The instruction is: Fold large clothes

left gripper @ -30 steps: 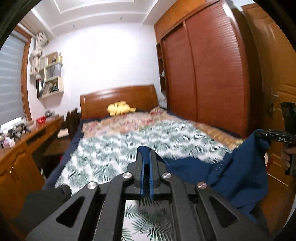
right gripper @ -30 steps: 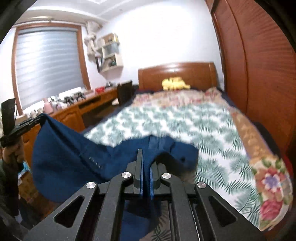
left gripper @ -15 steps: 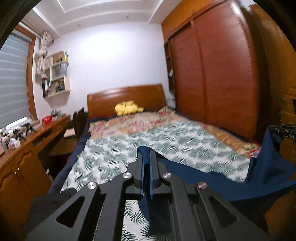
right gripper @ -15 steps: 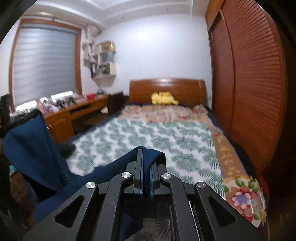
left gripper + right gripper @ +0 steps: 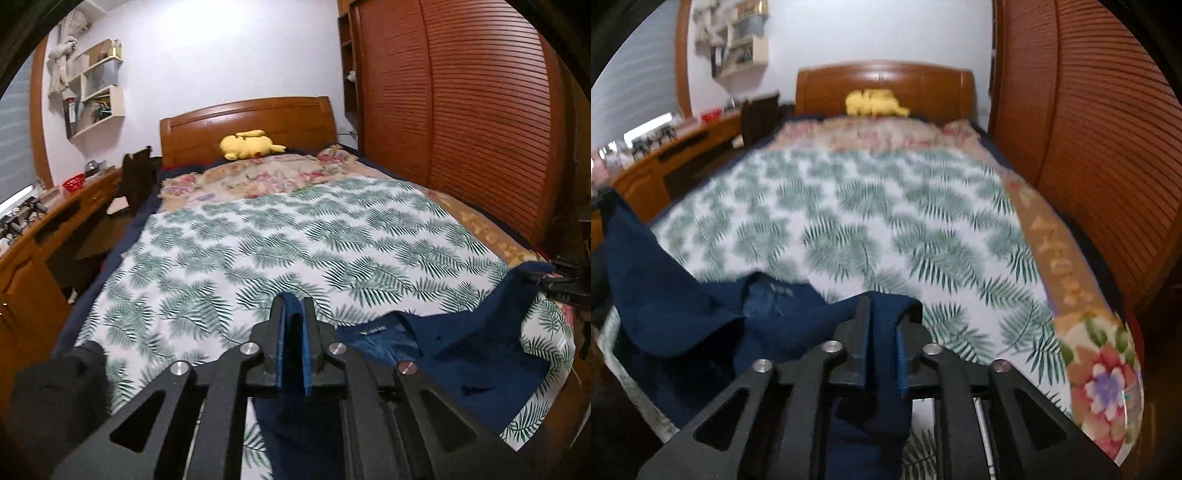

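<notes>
A navy blue garment hangs stretched between my two grippers over the foot of the bed, its inner label facing up. My left gripper is shut on one edge of it. My right gripper holds another edge, with its jaws a little apart around the bunched cloth. The right gripper also shows at the right edge of the left wrist view. The lower part of the garment is hidden below both grippers.
The bed has a leaf-print cover, a floral quilt and a yellow plush toy by the wooden headboard. A wooden desk runs along the left. A slatted wardrobe stands close on the right.
Both grippers have dropped towards the bed and tilted down. The garment has come down with them and now sags onto the foot of the bed. The right wrist view is motion-blurred.
</notes>
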Available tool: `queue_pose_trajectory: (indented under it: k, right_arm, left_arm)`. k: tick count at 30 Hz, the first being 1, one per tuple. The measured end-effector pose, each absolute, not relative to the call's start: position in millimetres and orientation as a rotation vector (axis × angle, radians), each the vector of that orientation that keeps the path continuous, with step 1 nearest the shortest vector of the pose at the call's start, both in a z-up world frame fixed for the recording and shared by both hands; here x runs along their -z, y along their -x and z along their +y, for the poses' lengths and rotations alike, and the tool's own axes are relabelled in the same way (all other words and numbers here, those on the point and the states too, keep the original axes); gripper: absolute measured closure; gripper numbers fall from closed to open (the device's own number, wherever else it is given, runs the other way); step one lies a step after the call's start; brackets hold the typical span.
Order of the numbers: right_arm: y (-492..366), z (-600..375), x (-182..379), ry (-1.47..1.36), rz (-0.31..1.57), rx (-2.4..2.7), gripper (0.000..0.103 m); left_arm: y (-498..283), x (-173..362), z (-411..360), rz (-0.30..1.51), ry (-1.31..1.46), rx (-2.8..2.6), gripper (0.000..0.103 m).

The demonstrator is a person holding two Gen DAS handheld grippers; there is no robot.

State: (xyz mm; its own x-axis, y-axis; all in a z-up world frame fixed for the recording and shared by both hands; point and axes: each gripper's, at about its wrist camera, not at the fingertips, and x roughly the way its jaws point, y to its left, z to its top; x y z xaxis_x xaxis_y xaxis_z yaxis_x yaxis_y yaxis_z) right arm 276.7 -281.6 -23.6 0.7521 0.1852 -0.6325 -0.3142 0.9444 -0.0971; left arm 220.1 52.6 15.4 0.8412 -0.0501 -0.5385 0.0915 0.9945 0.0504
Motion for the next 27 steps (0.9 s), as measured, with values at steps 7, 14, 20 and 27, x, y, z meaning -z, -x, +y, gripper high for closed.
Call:
queue_pose_trajectory:
  k: [7,14,20,27]
  right_arm:
    - [-255.5,-258.4,50.1,0.232,0.689,-0.368,0.038]
    - [-240.8,-211.5,92.9,0.312,0.773,-0.46,0.038]
    - [-230.4,-191.0,120.0,0.377,0.839,-0.474,0.038]
    - [-241.2,-203.9,139.5,0.453,0.92,-0.361,0.038]
  left_arm:
    - [-206.9,1.6,49.4,0.525,-0.048,0.112,0.085]
    - [-204.9,30.2,65.2,0.574,-0.051,0.127,0.079]
    - [-200.8,48.7,76.0,0.614,-0.047,0.143,0.076]
    - [-183.3,43.5,88.7,0.588,-0.036,0.141,0.073]
